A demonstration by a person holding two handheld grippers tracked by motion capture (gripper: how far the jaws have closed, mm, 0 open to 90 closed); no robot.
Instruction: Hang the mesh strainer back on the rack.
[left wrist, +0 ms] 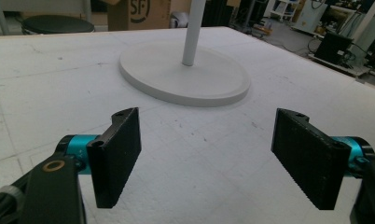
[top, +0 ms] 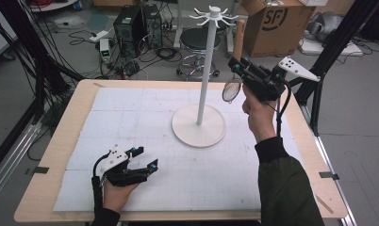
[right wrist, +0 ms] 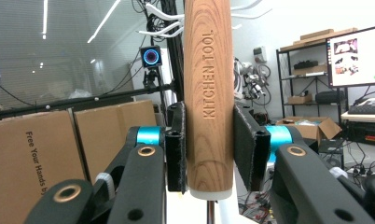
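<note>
Here the right gripper (top: 238, 66) is raised above the far right part of the table (top: 60, 141), near the top of the white stand (top: 199, 125). Its jaws are closed on the wooden handle (top: 238, 40) of a kitchen strainer (top: 232, 89). The handle points up and the round mesh head hangs below the jaws, so the long axis runs close to vertical, with a slight lean in the high view.

The right gripper view shows detail that the high view is too small to give: the handle (right wrist: 209, 98) stands upright between the two black pads, both pads press on its sides, and the words "KITCHEN TOOL" run lengthwise along the wood. A pale cap closes the handle's lower end just below the pads. The white hooks (right wrist: 162, 21) of the stand's crown appear behind the handle's top.

The high view alone relates the strainer to the stand: the mesh head hangs just right of the pole, apart from it.

The left gripper (top: 145, 157) rests low over the near left part of the table. In the left gripper view its jaws (left wrist: 209, 158) stand wide apart with nothing between them, and the stand's round base (left wrist: 185, 77) lies ahead on the white mat (left wrist: 45, 84).
</note>
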